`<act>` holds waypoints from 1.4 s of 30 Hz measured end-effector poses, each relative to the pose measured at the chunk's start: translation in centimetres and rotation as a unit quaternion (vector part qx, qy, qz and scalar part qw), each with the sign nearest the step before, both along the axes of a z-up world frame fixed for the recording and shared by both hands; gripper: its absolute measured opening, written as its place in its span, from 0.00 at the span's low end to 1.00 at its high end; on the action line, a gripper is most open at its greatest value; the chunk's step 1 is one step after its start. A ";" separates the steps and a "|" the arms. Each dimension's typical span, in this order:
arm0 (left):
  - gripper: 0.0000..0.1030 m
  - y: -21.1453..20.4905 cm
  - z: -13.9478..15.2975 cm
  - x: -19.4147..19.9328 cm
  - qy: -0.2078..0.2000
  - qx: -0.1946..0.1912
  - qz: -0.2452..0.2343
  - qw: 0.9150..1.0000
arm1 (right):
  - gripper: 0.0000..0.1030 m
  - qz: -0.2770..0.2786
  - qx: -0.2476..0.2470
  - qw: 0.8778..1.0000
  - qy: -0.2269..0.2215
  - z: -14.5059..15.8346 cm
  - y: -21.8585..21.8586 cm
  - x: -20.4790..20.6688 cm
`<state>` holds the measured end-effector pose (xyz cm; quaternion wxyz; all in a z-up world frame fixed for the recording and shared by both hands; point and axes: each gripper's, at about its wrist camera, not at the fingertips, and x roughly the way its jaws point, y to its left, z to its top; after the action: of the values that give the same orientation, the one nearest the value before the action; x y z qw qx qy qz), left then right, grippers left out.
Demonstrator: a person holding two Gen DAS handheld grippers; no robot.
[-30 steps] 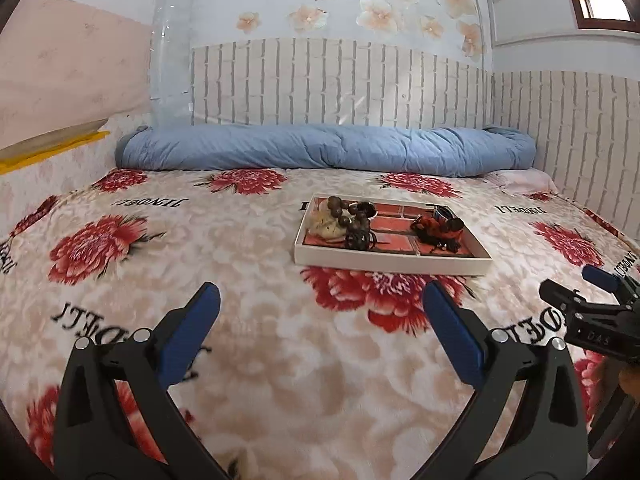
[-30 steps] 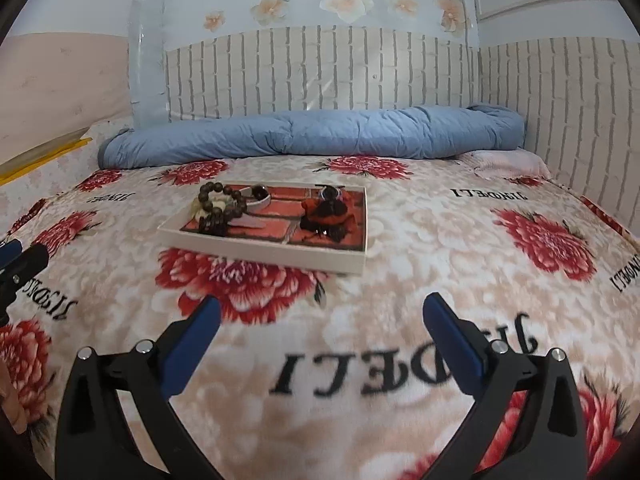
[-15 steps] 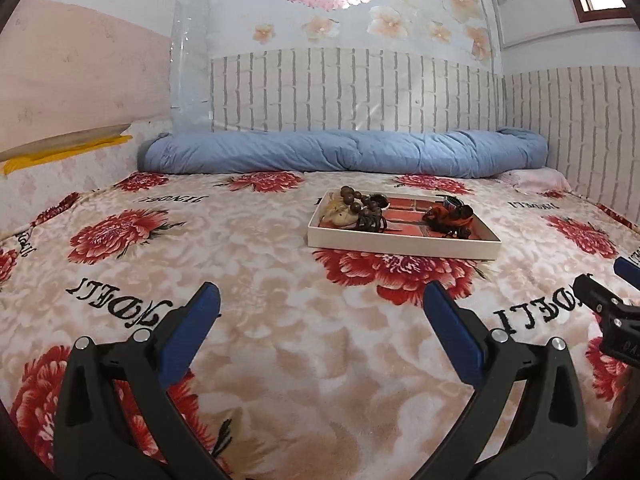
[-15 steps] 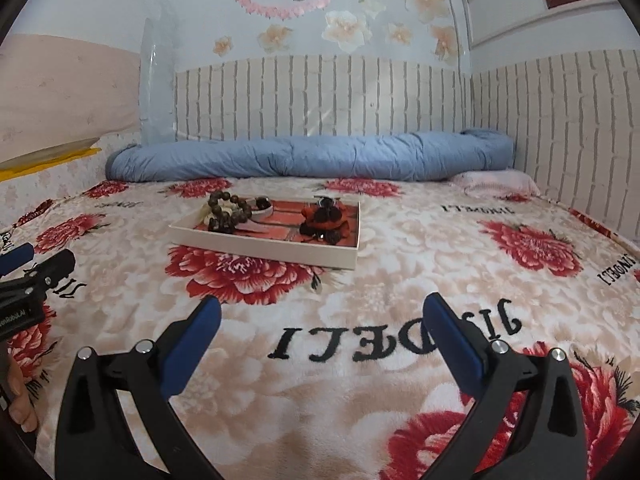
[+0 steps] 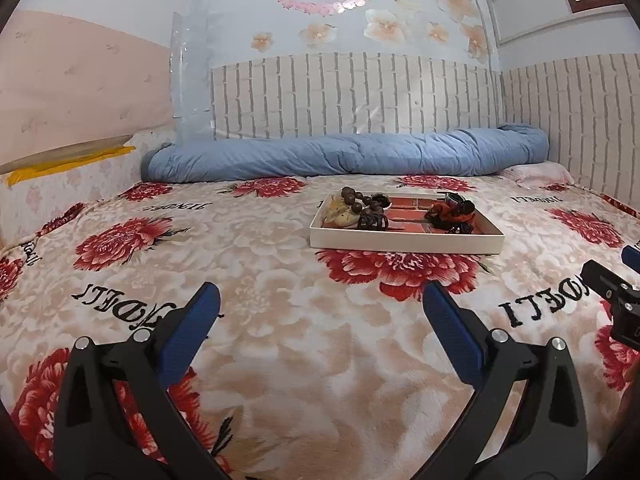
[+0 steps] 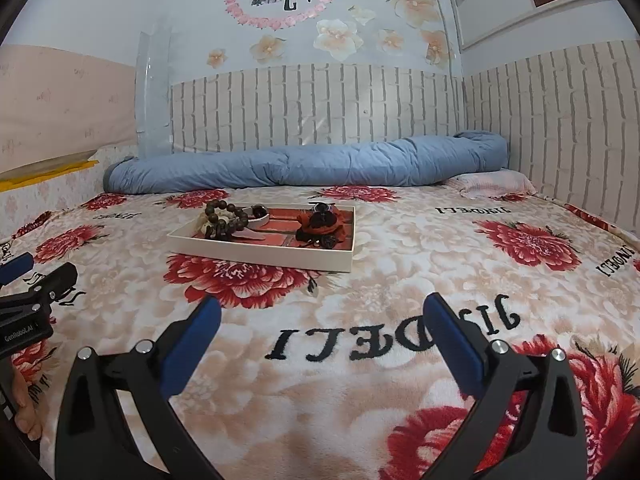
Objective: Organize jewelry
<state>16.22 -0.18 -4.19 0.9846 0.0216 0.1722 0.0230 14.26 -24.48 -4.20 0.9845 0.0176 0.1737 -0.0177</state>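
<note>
Both of your tools are spread wide and carry nothing: the left hand-held gripper and the right hand-held gripper hover over the floral bed blanket, well short of the tray farther ahead. In it, the bead bracelets lie tangled; a loose pinch may snag several and tip the tray on soft bedding.

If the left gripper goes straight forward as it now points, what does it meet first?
Probably the floral blanket: the open left gripper hangs low over it and empty. Further along that line sits the white tray of jewelry, though depth is unclear.
</note>
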 end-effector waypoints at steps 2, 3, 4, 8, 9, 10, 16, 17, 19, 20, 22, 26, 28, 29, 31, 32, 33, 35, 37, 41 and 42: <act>0.95 0.0 -0.1 0.1 0.002 -0.001 -0.003 1.000 | 0.96 0.000 -0.001 1.000 0.000 0.0 0.0 0.0; 0.95 0.0 -0.1 0.1 0.003 -0.001 -0.004 1.000 | 0.96 0.000 0.000 1.000 0.001 0.0 0.0 0.0; 0.95 0.0 -0.1 0.1 0.003 -0.001 -0.005 1.000 | 0.96 -0.001 0.000 1.000 0.001 0.0 0.0 0.0; 0.95 0.1 -0.1 0.0 0.001 -0.003 -0.005 1.000 | 0.96 0.000 0.000 1.000 0.000 0.0 0.0 -0.1; 0.95 0.1 -0.1 0.0 0.001 -0.004 -0.005 1.000 | 0.96 0.000 0.000 1.000 0.000 0.0 0.0 -0.1; 0.95 0.1 -0.1 0.0 0.000 -0.004 -0.005 1.000 | 0.96 0.000 -0.001 1.000 0.000 0.0 0.0 0.0; 0.95 0.1 -0.1 0.0 0.003 -0.005 -0.007 1.000 | 0.96 0.000 -0.003 1.000 0.000 0.0 0.0 -0.1; 0.95 0.1 -0.1 0.0 0.002 -0.005 -0.007 1.000 | 0.96 0.000 -0.003 1.000 0.000 0.0 0.0 -0.1; 0.95 0.1 -0.1 0.0 0.003 -0.005 -0.007 1.000 | 0.96 0.000 -0.003 1.000 0.000 0.0 0.1 -0.1; 0.95 0.1 -0.1 -0.1 0.002 -0.004 -0.007 1.000 | 0.96 -0.001 -0.003 1.000 0.000 0.0 -0.1 0.0; 0.95 0.1 -0.1 -0.1 0.002 -0.005 -0.007 1.000 | 0.96 -0.001 -0.003 1.000 0.000 0.0 0.1 -0.1; 0.95 0.1 -0.1 0.0 0.002 -0.005 -0.007 1.000 | 0.96 0.000 -0.003 1.000 0.000 0.0 0.1 -0.1; 0.95 0.1 -0.1 0.0 0.002 -0.005 -0.007 1.000 | 0.96 -0.001 -0.004 1.000 0.000 -0.1 0.0 -0.1; 0.95 0.1 -0.1 0.0 0.002 -0.005 -0.007 1.000 | 0.96 -0.001 -0.003 1.000 0.000 0.0 0.0 0.0; 0.95 0.1 -0.1 0.0 0.002 -0.005 -0.007 1.000 | 0.96 0.000 -0.004 1.000 0.000 0.0 0.0 0.0; 0.95 0.1 -0.1 0.0 0.002 -0.004 -0.007 1.000 | 0.96 0.000 -0.004 1.000 0.000 0.0 0.0 0.0; 0.95 0.1 -0.1 0.0 0.002 -0.004 -0.007 1.000 | 0.96 0.000 -0.004 1.000 -0.001 0.0 0.0 0.0; 0.95 0.1 -0.1 0.0 0.002 -0.004 -0.007 1.000 | 0.96 0.000 -0.004 1.000 0.000 -0.1 0.0 0.0; 0.95 0.1 -0.1 0.0 0.001 -0.004 -0.007 1.000 | 0.96 0.000 -0.004 1.000 -0.001 -0.1 0.0 0.0; 0.95 0.1 -0.1 0.0 0.001 -0.005 -0.007 1.000 | 0.96 0.000 -0.005 1.000 -0.001 -0.1 0.0 0.0; 0.95 0.1 -0.1 0.0 0.001 -0.004 -0.007 1.000 | 0.96 0.000 -0.005 1.000 -0.001 -0.1 0.0 0.0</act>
<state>16.19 -0.12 -4.27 0.9846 0.0186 0.1733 0.0152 14.23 -24.48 -4.31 0.9847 0.0126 0.1727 -0.0187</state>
